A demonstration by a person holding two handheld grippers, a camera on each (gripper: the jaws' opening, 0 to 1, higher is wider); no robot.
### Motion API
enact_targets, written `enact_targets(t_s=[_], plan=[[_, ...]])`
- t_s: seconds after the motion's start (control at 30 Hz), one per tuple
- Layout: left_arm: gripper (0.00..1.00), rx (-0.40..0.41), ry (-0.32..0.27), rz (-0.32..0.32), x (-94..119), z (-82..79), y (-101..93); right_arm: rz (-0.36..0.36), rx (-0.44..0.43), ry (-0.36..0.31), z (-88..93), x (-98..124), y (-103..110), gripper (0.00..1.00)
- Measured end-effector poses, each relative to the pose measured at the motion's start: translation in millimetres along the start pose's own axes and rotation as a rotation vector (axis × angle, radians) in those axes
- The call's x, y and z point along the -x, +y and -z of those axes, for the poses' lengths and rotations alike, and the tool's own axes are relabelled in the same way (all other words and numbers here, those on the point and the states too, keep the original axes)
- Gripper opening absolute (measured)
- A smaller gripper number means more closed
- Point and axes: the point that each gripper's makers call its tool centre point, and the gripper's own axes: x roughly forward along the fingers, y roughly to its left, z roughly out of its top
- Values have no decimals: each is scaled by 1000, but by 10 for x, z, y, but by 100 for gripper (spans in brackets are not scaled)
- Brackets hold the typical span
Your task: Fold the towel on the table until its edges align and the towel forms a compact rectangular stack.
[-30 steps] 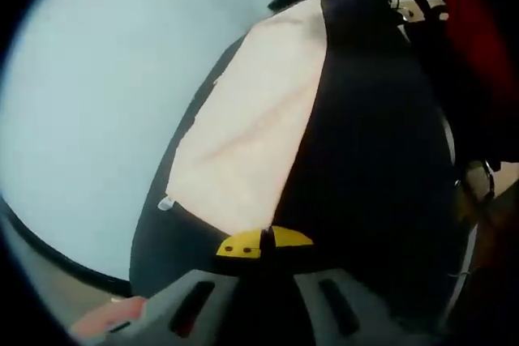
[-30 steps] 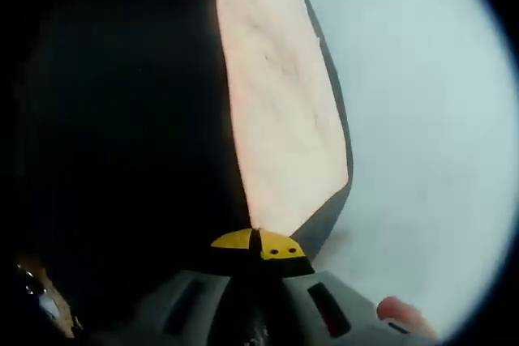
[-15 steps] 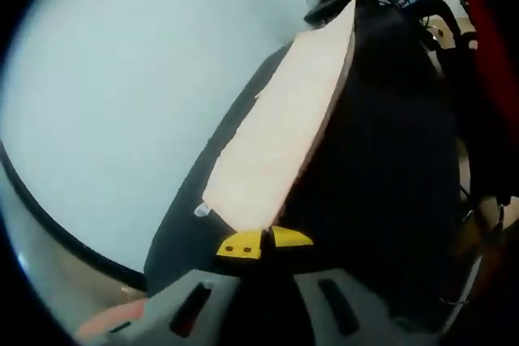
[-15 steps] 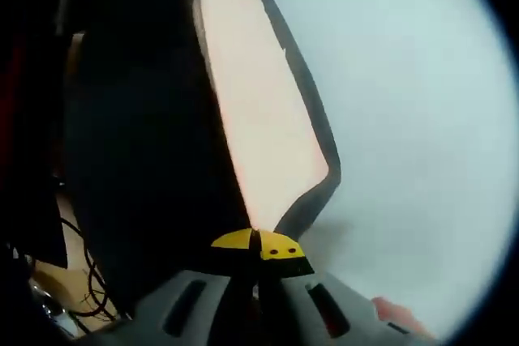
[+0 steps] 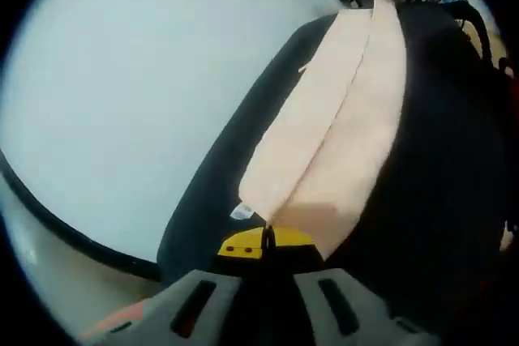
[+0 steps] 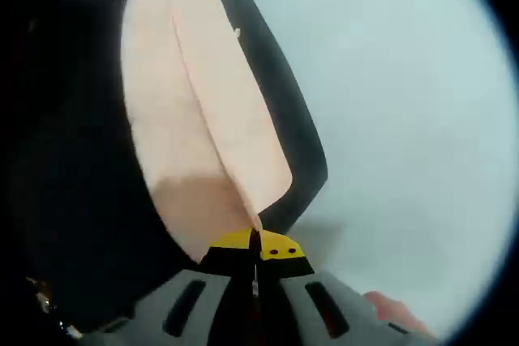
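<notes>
In the left gripper view, the left hand-held gripper (image 5: 265, 242) has its yellow-tipped jaws pressed together on the near end of the towel (image 5: 336, 131). In the right gripper view, the right hand-held gripper (image 6: 256, 247) is likewise closed tight on the cloth's near end. From each grip the peach-coloured towel runs away lengthwise, its long axis leading straight out from the jaws, with a crease along its middle. It hangs above the pale desk (image 5: 138, 95), a dark shadow band beside it.
</notes>
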Motion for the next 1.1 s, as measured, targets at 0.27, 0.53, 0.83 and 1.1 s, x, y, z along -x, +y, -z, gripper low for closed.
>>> enact_targets(t_s=[0.27, 0.53, 0.83, 1.1], plan=[[0, 63, 38, 28, -665, -13, 187, -63, -92, 31, -159, -857, -222, 0], [0, 91, 34, 9, -1169, -107, 331, -7, 26, 23, -219, -1300, -409, 0], [0, 115, -1, -54, -1324, -262, 582, 91, -21, -8, -333, -1438, -789, 0], [0, 181, 43, -7, -1595, -75, 461, 82, -41, 46, -285, -1763, -721, 0]])
